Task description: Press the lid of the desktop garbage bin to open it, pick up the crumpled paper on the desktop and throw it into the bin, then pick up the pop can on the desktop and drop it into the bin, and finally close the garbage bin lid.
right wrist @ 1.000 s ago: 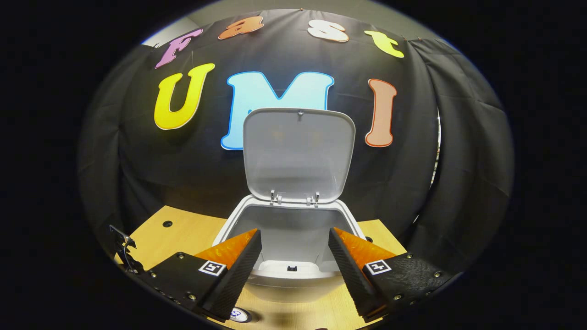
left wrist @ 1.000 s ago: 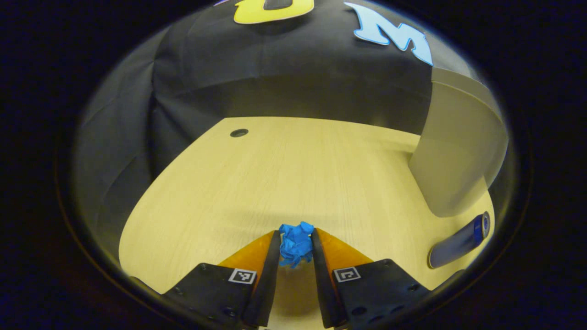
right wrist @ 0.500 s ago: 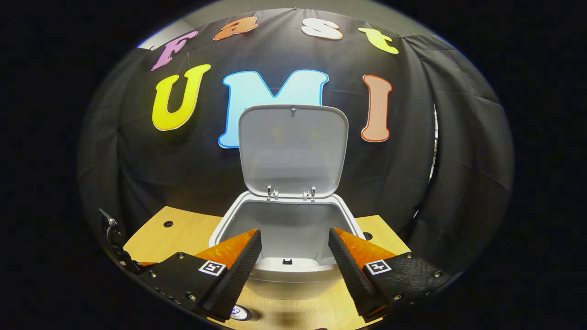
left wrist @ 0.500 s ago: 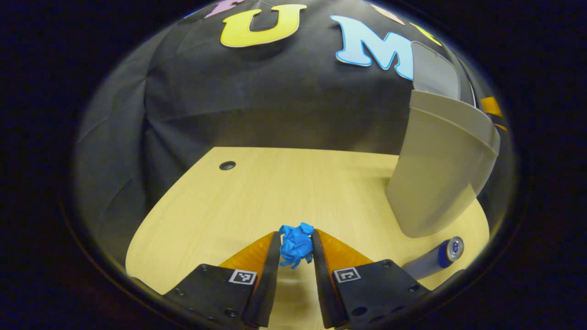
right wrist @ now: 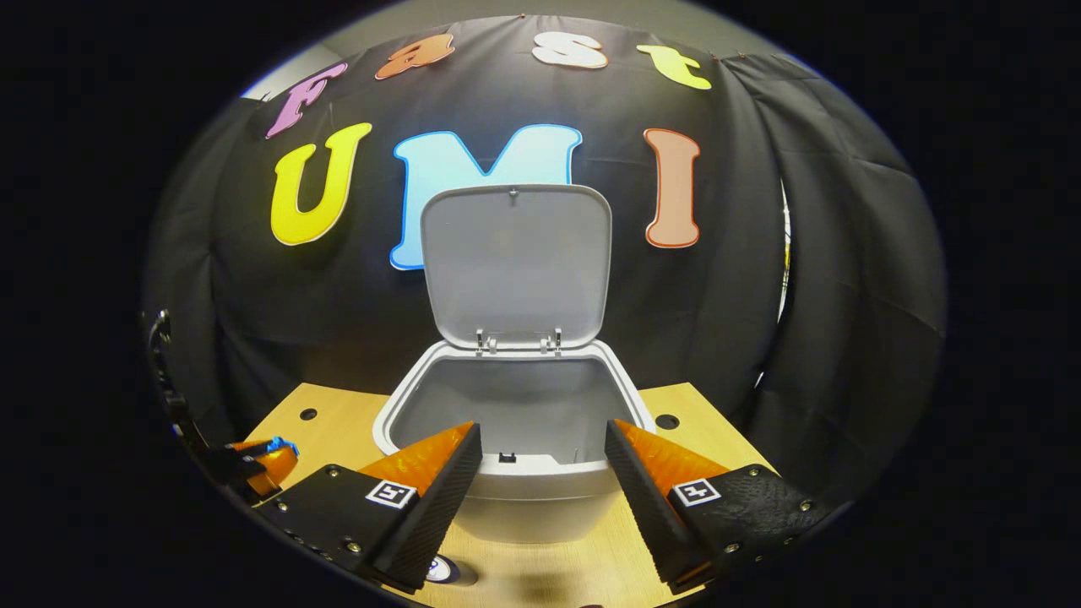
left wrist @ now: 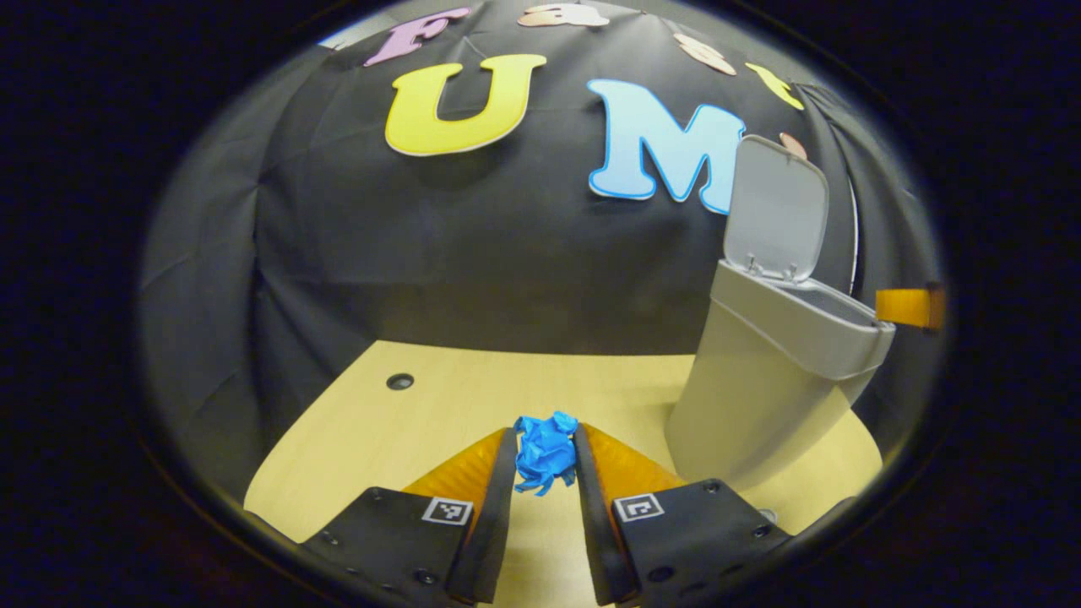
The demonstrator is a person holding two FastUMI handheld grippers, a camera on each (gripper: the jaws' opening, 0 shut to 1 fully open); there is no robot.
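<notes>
Left tool (left wrist: 545,452): fingers closed narrow on the crumpled paper (left wrist: 545,449), a blue wad pinched from both sides at the fingertips. The paper sits clear of the bench (left wrist: 405,431); bare wood shows beneath and past it.

Garbage bin (left wrist: 760,380) in the left gripper view: at 3 o'clock from the paper, standing upright on the bench, pale grey. Lid (left wrist: 777,207) is hinged up at the back edge and stands open against the black cloth wall. The paper is well short of the bin mouth, lower than the rim.

Cable hole (left wrist: 399,381) in the bench at 10 o'clock from the paper.

Right tool (right wrist: 540,460): fingers spread wide, nothing between them. It hangs in front of the bin (right wrist: 540,498) and looks over the front rim into the open cavity; no contents visible in the part of the interior that shows. Lid (right wrist: 515,262) upright at 12 o'clock, two hinges visible at its base.

Right gripper view also catches the left tool (right wrist: 253,460) at 9 o'clock near the frame edge, with a speck of the blue paper (right wrist: 277,444) at its tips.

Pop can (right wrist: 439,570): its top end just shows at 6 o'clock beside the right tool's left finger, on the bench in front of the bin. Whether it is upright or lying, can't tell.
</notes>
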